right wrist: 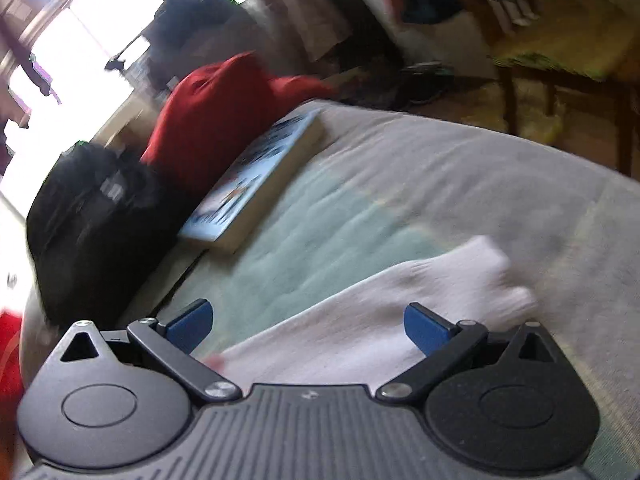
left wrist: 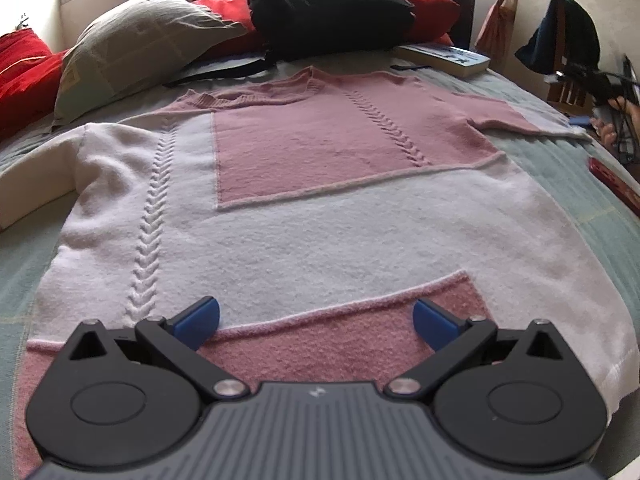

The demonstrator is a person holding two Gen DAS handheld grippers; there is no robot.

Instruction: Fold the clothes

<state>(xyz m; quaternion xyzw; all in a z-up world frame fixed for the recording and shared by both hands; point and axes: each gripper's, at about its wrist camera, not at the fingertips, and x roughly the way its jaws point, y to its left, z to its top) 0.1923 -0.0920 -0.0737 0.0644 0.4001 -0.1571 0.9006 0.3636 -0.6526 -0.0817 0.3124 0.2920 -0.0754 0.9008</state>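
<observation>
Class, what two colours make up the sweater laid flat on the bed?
Pink and white blocks on the sweater; clearest in the left wrist view.

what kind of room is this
Most likely a bedroom at home. A pink and white sweater lies spread flat on a bed, with a pillow at its far end, a backpack and a book beside it.
</observation>
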